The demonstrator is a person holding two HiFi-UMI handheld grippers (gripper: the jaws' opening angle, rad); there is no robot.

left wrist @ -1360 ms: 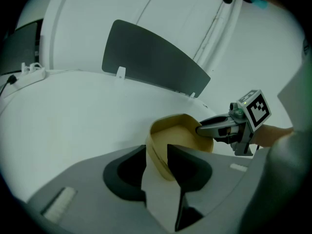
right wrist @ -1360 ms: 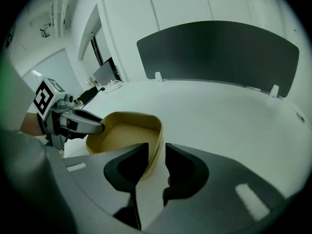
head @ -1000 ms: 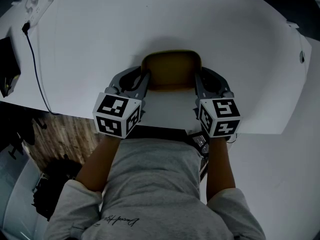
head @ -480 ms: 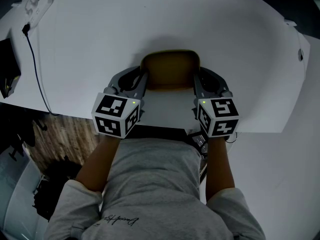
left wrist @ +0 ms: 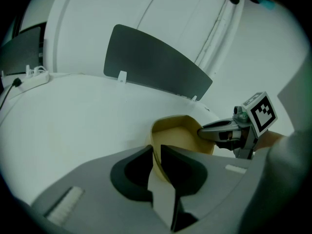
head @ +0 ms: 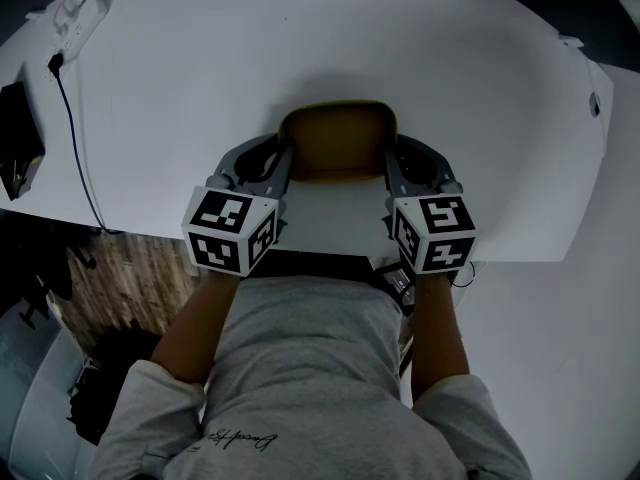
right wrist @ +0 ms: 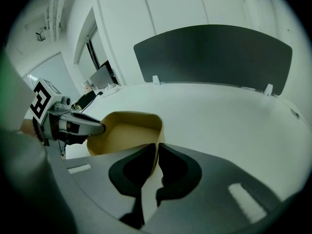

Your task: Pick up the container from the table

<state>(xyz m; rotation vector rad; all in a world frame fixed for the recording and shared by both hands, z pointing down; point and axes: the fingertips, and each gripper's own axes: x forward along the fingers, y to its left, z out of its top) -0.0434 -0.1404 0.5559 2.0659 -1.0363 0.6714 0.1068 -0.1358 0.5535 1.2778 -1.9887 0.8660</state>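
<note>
A shallow tan container [head: 338,140] sits on the white table [head: 200,68] just ahead of the person. My left gripper [head: 285,156] pinches its left wall and my right gripper [head: 392,156] its right wall. In the left gripper view the thin wall of the container [left wrist: 181,134] stands between my left gripper's [left wrist: 157,154] jaws, which have just been closing on it. The right gripper view shows the other wall of the container [right wrist: 124,133] clamped in my right gripper [right wrist: 157,154]. Each gripper view also shows the opposite gripper's fingers at the far rim.
A black cable [head: 70,118] runs from a power strip [head: 75,3] down the table's left side, next to a dark device [head: 15,153]. The table's near edge lies just under the grippers. A dark upright panel [left wrist: 156,65] stands along the far edge.
</note>
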